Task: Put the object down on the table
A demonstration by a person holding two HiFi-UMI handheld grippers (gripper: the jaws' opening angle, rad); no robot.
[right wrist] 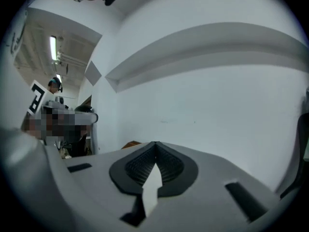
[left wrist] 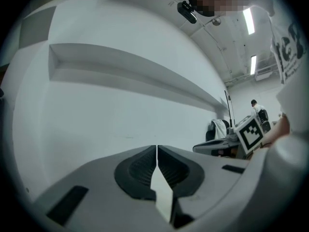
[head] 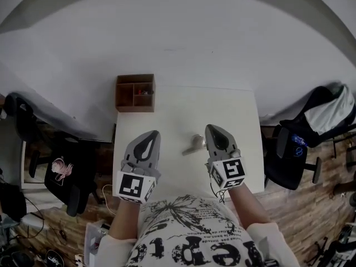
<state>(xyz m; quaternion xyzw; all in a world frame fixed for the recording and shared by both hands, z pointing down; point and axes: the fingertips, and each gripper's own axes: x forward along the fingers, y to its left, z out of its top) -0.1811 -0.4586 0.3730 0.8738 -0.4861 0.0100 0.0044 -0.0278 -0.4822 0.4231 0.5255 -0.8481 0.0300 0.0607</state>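
Nearest in, the left gripper (head: 151,133) and right gripper (head: 211,128) are both squeezed shut, with nothing pinched between the jaws. The object (head: 194,144) is already laid on the white table (head: 236,111), and in the head view it's seen between the two tools, just beside the right one. It could get knocked or rolled if that gripper is swung sideways low. What it actually is can't be made out, it's just small and greyish. Further back, the contents of the wooden box (head: 118,96) can't be read either, and only wall is shown in both gripper views
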